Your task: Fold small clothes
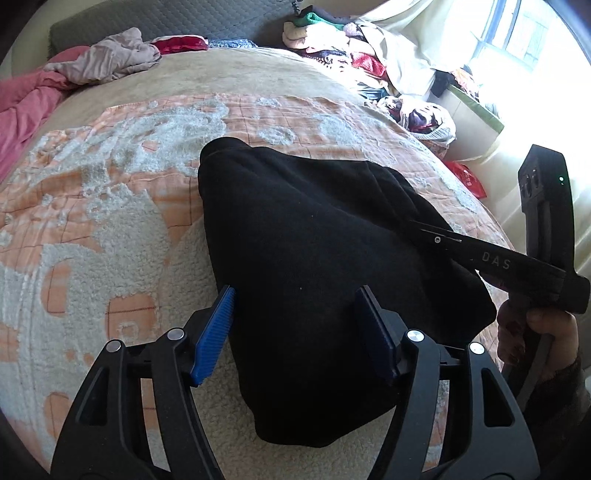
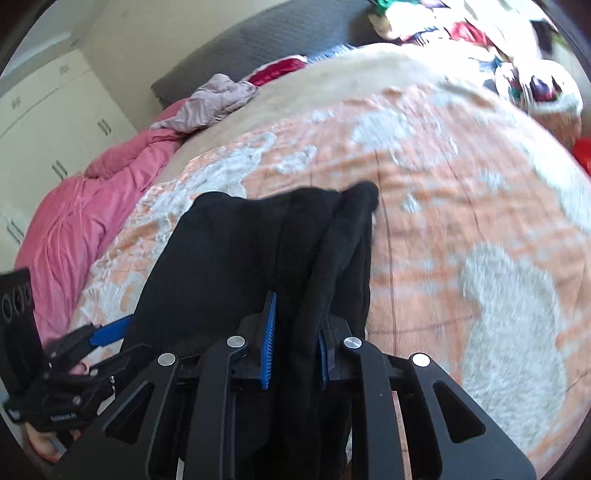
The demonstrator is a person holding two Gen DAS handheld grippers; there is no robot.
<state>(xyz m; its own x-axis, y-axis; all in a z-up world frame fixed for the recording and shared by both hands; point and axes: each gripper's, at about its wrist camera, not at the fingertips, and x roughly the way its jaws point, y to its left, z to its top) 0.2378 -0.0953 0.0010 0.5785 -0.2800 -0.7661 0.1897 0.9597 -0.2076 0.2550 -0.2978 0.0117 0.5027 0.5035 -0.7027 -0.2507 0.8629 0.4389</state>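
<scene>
A black garment lies bunched on the orange and white blanket of a bed. My left gripper stands open over its near end; the left blue pad sits at the cloth's left edge and the right pad over the cloth. In the right wrist view my right gripper is shut on a raised fold of the black garment at its right side. From the left wrist view the right gripper comes in from the right, held by a hand. One blue pad of the left gripper shows at the cloth's left edge.
A pink quilt and a mauve garment lie at the far left of the bed. A heap of mixed clothes is piled at the back right. A grey headboard, white wardrobe doors and a bright window surround the bed.
</scene>
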